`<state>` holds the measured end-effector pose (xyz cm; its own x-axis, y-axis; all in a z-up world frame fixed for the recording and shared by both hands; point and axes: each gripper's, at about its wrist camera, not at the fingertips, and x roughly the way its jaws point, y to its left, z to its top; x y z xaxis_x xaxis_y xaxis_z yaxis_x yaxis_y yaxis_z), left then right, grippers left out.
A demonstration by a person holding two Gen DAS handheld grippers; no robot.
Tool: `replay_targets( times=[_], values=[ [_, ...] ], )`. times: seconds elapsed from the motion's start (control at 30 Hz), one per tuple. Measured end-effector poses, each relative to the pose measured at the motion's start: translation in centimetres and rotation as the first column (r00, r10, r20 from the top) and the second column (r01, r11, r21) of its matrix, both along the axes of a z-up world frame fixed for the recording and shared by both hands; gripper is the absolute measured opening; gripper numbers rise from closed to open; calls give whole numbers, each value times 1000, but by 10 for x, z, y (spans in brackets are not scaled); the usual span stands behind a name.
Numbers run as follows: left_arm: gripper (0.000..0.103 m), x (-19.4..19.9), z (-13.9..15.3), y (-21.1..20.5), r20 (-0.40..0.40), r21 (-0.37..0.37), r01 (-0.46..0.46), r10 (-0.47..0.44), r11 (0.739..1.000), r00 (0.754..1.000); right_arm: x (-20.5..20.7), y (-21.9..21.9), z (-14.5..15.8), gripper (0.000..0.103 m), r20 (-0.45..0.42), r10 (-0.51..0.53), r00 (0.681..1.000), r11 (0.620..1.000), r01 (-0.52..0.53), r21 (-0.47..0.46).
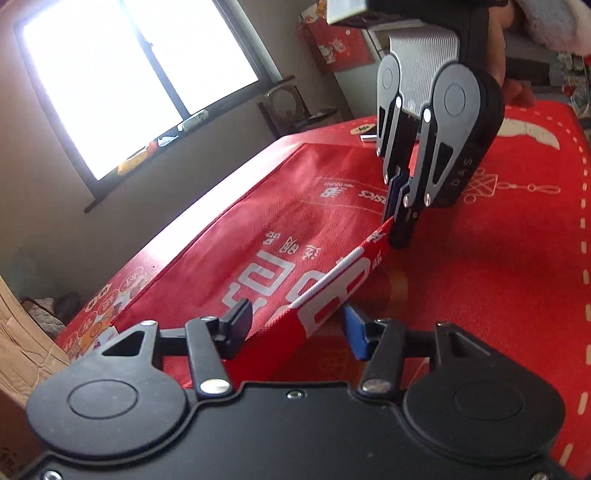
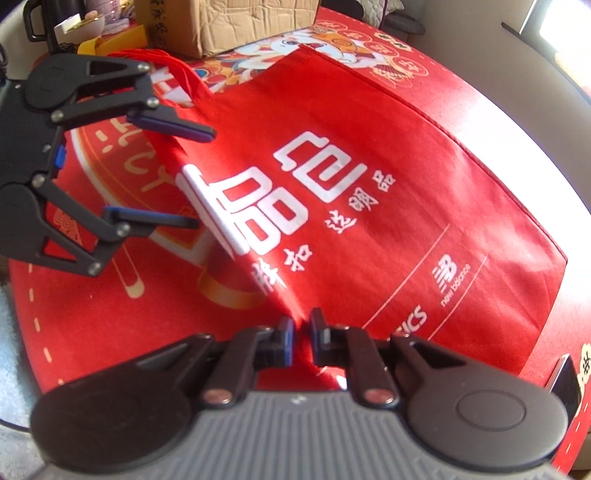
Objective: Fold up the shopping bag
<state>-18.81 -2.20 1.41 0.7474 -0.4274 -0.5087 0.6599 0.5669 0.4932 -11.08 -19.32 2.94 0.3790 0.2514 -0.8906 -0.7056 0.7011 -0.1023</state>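
My right gripper (image 2: 302, 338) points steeply down at the near edge of the shopping bag (image 2: 369, 192), jaws pressed together and pinching a raised fold of its red fabric. My left gripper (image 2: 199, 177) comes in lower, from the left side, jaws spread about halfway on either side of the lifted edge; I see no pad pressing the cloth. In the left wrist view the edge runs as a taut ridge from my left gripper (image 1: 295, 325) up to my right gripper (image 1: 400, 221).

I count one bag, two grippers and one cardboard box (image 2: 229, 22).

The bag lies flat on the red-covered bench (image 2: 74, 325), its far edge near the bench rim. Open cloth lies left and near; the box crowds the far left corner.
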Motion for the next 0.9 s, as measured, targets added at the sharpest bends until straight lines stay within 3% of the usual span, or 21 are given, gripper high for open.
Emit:
replay_targets(
  times=[0.13,0.23,0.33,0.4,0.47,0.6,0.67,0.73,0.77,0.8,0.9],
  values=[
    [45,-3,8,2,-72,-8,40,-40,999,997,0,1,-1,12,10,5,1000,1000,-5,1],
    [38,3,13,8,-177,-49,23,-32,999,984,1,1,-1,12,10,7,1000,1000,-7,3],
    [21,21,13,16,-318,-84,-35,6,996,948,1,2,0,12,17,15,1000,1000,-15,-6],
    [21,35,12,26,-400,-123,-59,5,991,917,-1,3,0,12,23,18,1000,1000,-18,-13],
    [21,40,13,28,-413,-127,-65,7,990,911,-2,4,0,12,28,17,999,1000,-17,-17],
    [21,35,9,13,-328,-18,-21,14,1000,945,0,4,1,12,22,9,1000,1000,-9,-11],
    [21,30,8,12,-330,-7,-26,22,1000,944,1,2,1,12,19,3,1000,1000,-3,-3],
    [21,36,7,18,-385,-66,-60,30,996,922,1,1,1,12,17,-4,1000,1000,4,8],
    [21,43,8,26,-442,-119,-94,32,988,897,1,0,1,12,17,-8,1000,1000,8,15],
    [21,50,8,35,-497,-170,-132,31,976,867,1,-1,1,13,17,-13,1000,1000,12,26],
    [22,75,0,71,-669,-329,-265,-25,906,743,1,-9,1,13,22,-23,999,997,21,78]
  ],
)
